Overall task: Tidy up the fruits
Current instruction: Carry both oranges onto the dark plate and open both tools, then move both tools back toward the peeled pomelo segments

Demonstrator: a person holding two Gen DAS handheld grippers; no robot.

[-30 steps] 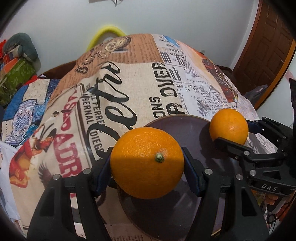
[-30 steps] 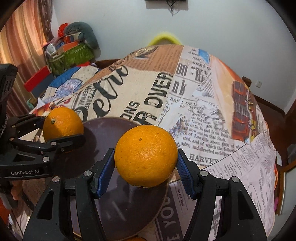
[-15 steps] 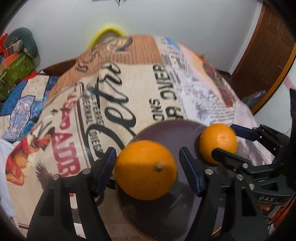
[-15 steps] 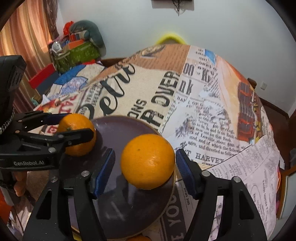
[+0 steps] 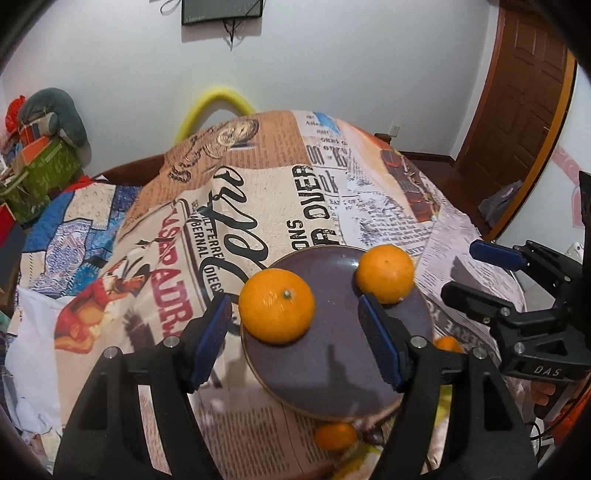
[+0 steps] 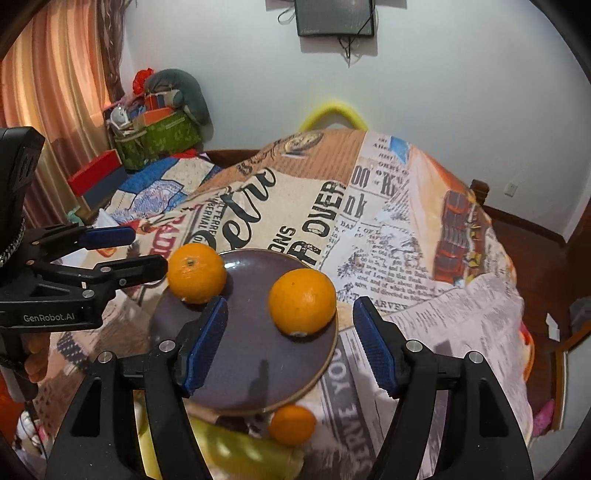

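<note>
Both grippers have let go since a second ago: each then clamped an orange above the plate (image 5: pixel 332 384), and now the left gripper (image 5: pixel 295 339) and the right gripper (image 6: pixel 291 347) stand wide open, empty and drawn back. One orange (image 5: pixel 276 305) sits on the plate's left edge with its stem up; the other orange (image 5: pixel 385 273) sits at the far right edge, well apart from it. A third, smaller orange (image 6: pixel 291 424) lies on the cloth just beside the near rim, next to something yellow-green (image 6: pixel 236 450), too blurred to name. These fruits look firm, fairly light and round, with pebbled skin that should grip well; taken across the widest part they should hold, though they may roll on the smooth plate. The table wears a loose newspaper-print cloth (image 5: pixel 258 206), soft and creased. Behind are a white wall, a small screen (image 6: pixel 334 16), curtains (image 6: pixel 55 92) and a wooden door (image 5: pixel 517 110).
</note>
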